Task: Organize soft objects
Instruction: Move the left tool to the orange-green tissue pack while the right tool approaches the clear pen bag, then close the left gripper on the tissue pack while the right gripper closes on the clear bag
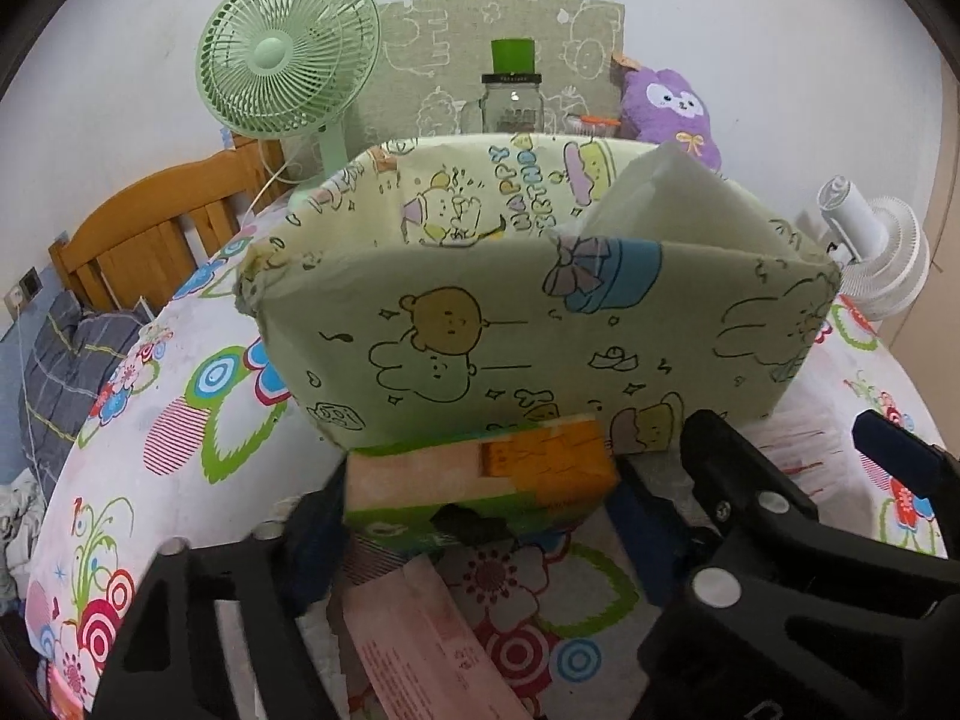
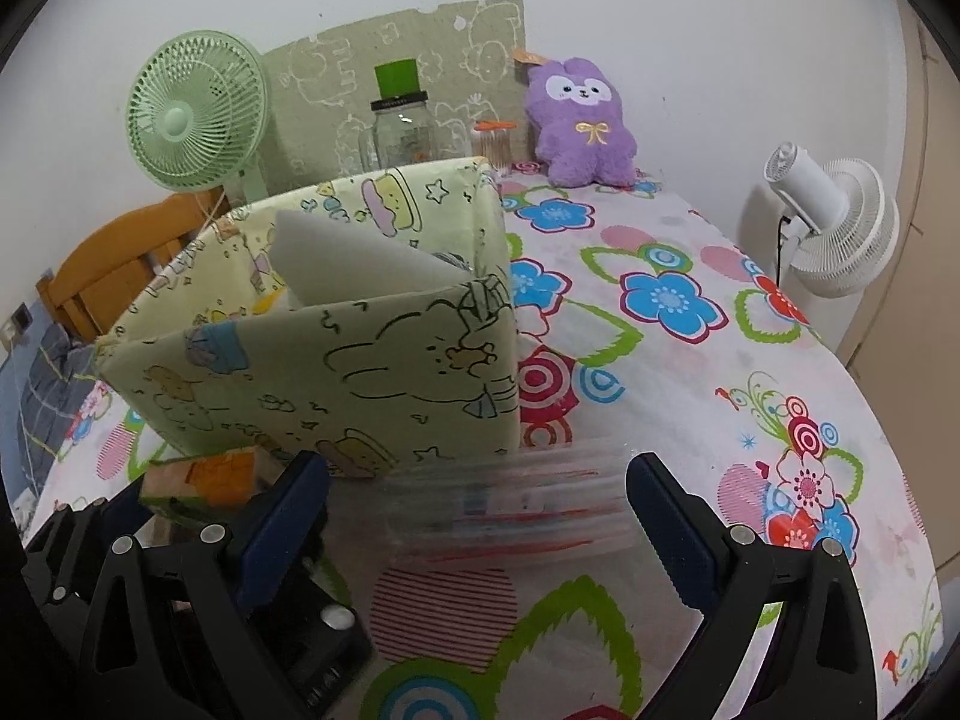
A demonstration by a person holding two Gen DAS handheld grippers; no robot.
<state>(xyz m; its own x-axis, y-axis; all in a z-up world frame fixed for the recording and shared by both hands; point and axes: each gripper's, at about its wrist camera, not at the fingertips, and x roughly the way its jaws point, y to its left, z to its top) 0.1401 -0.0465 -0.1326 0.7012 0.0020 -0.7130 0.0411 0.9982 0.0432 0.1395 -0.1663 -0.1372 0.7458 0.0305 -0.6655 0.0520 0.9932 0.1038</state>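
A pale green cartoon-print storage box [image 1: 510,324] stands open on the flowered table; it also shows in the right wrist view [image 2: 336,360]. A white foam sheet [image 1: 660,198] leans inside it. My left gripper [image 1: 480,498] is shut on an orange, pink and green soft pack [image 1: 480,474], held just in front of the box's near wall; the pack shows in the right wrist view [image 2: 210,480] too. My right gripper [image 2: 480,516] is open over a clear plastic packet [image 2: 516,504] lying by the box. A purple plush toy [image 2: 582,120] sits at the back.
A green fan [image 1: 288,54], a glass jar with a green lid [image 1: 513,96] and a small orange-lidded container [image 2: 495,144] stand behind the box. A white fan [image 2: 834,222] is off the table's right edge. A wooden chair [image 1: 156,222] is at left. A pink packet [image 1: 420,648] lies under my left gripper.
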